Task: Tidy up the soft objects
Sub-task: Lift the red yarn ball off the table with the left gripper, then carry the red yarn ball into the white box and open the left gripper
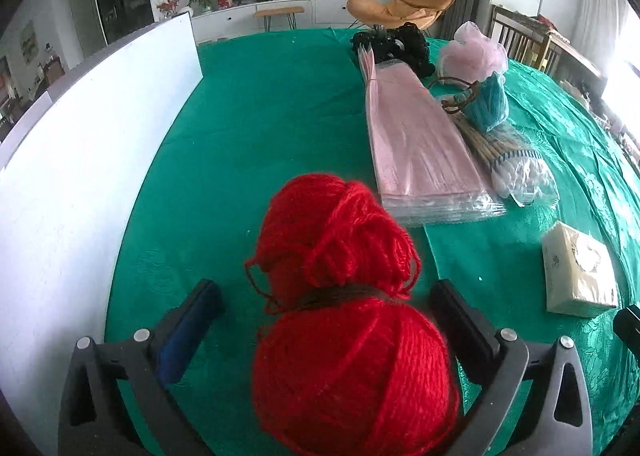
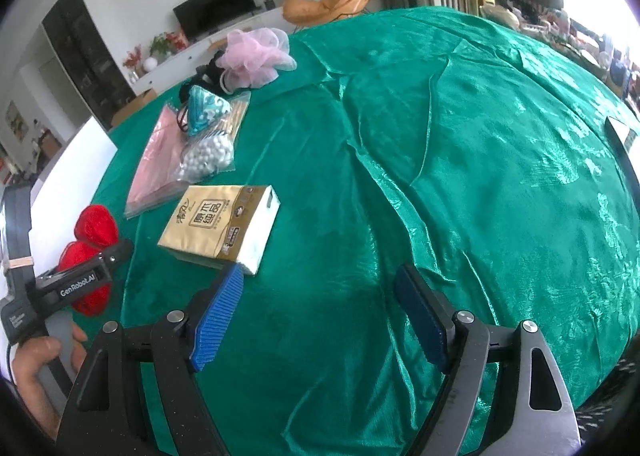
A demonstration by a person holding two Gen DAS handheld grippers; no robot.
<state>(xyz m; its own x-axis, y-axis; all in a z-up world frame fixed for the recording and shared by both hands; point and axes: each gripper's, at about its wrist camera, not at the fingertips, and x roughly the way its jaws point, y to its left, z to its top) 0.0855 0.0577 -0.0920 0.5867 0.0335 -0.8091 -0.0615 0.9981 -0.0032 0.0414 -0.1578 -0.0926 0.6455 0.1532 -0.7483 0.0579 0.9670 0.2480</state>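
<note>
Two balls of red yarn (image 1: 340,296) tied together lie on the green cloth, one behind the other. My left gripper (image 1: 326,292) stands open around them, a finger on each side, and the pads do not press on the yarn. In the right wrist view the red yarn (image 2: 94,223) sits at the far left, partly hidden behind that gripper's black body. My right gripper (image 2: 320,280) is open over bare green cloth with nothing between its blue pads. A beige tissue pack (image 2: 222,225) lies just beyond its left finger.
A flat pink bag pack (image 1: 416,143), a bag of cotton balls (image 1: 524,175), a teal pouch (image 1: 490,99), a pink mesh pouf (image 1: 472,51) and a black bundle (image 1: 404,41) lie beyond. A white board (image 1: 80,159) stands along the left. A hand (image 2: 36,368) holds the left gripper.
</note>
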